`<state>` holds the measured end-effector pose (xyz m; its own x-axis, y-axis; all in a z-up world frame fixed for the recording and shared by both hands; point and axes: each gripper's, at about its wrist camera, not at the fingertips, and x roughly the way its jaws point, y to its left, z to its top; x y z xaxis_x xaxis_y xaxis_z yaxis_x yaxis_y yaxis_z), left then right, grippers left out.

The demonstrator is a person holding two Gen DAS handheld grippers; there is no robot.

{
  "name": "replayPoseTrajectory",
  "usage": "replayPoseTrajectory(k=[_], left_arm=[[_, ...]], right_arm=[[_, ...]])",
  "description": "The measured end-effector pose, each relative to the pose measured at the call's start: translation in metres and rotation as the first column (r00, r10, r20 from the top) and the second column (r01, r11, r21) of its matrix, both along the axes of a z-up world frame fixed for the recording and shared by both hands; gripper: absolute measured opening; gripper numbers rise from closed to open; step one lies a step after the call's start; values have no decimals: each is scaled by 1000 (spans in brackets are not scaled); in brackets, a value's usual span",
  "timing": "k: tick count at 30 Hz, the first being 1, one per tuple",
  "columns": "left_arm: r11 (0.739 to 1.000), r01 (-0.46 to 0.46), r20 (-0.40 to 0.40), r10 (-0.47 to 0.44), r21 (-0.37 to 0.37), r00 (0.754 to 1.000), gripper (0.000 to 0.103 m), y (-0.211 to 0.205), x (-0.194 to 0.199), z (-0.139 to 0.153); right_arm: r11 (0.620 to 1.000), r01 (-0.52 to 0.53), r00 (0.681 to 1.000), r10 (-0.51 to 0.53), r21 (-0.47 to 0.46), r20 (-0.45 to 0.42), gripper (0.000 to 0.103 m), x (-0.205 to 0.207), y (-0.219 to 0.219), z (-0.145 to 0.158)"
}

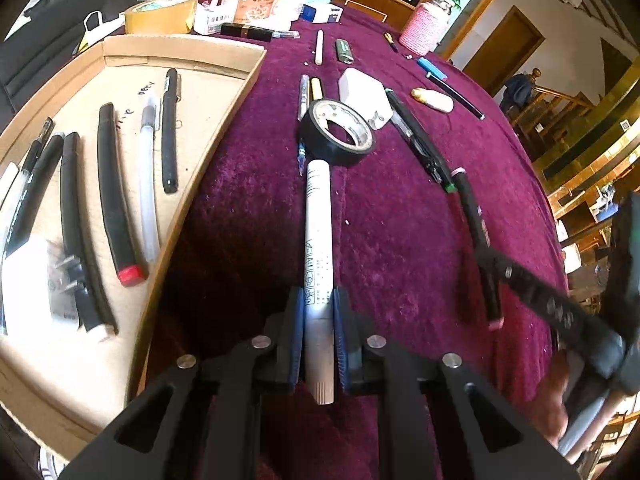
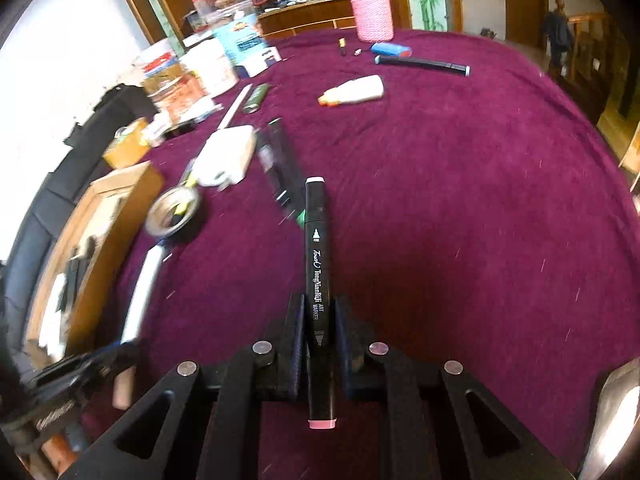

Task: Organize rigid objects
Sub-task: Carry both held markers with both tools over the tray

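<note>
Left tongs (image 1: pixel 319 320) pinch a white marker (image 1: pixel 319 240) between their blue pads, its barrel running forward toward the black tape roll (image 1: pixel 337 132) on the purple-clothed bench (image 1: pixel 400 240). Right tongs (image 2: pixel 319 320) pinch a black art marker (image 2: pixel 319 280) with pink end caps, its white lettering legible along the barrel; in the left wrist view this same marker (image 1: pixel 478 236) hangs to the right of the tape roll, gripped by the right tongs (image 1: pixel 494 266).

Taking the tape roll as landmark: two thin pens (image 1: pixel 309 94) lie just behind it, a white adapter block (image 1: pixel 366 94) touches its far right edge, and a dark pen (image 1: pixel 416 136) lies slanted to its right. Farther behind it lie a white stick (image 1: pixel 319 47) and a green lighter (image 1: pixel 344 50), and farther right a small white glue bottle (image 1: pixel 434 99) and a pink-wrapped jar (image 1: pixel 425 24).

To the left of the tape roll stands a shallow cardboard tray (image 1: pixel 224 120) holding sorted pens and markers in a row, among them a black marker with a red cap (image 1: pixel 116 200), a clear pen (image 1: pixel 149 184) and a black pen (image 1: pixel 169 132). A white plug-like item (image 1: pixel 32 280) lies at the tray's near end, though distortion there makes its kind uncertain.

Behind the tray sit a roll of yellow tape (image 1: pixel 162 14) and several tins and boxes.
</note>
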<state>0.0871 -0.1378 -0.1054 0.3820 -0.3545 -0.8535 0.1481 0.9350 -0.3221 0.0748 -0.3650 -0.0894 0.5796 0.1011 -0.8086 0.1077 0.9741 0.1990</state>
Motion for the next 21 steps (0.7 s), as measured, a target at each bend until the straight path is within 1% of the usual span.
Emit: replayPoseTrajectory(k=[5, 9, 15, 17, 21], left_arm=[[1000, 13, 24, -12, -14, 1000, 14, 6, -16, 13], [999, 2, 33, -1, -43, 999, 14, 20, -25, 27], [995, -63, 86, 70, -81, 994, 14, 61, -35, 53], [992, -89, 94, 98, -91, 991, 14, 75, -36, 58], [985, -127, 89, 138, -120, 986, 14, 106, -31, 64]], right_arm=[[996, -41, 999, 39, 78, 31, 15, -29, 26, 2], [988, -92, 994, 84, 121, 63, 15, -37, 50, 8], [967, -213, 973, 197, 142, 120, 15, -42, 95, 25], [958, -251, 963, 232, 140, 139, 15, -40, 111, 31], [939, -315, 944, 295, 140, 147, 15, -30, 139, 35]])
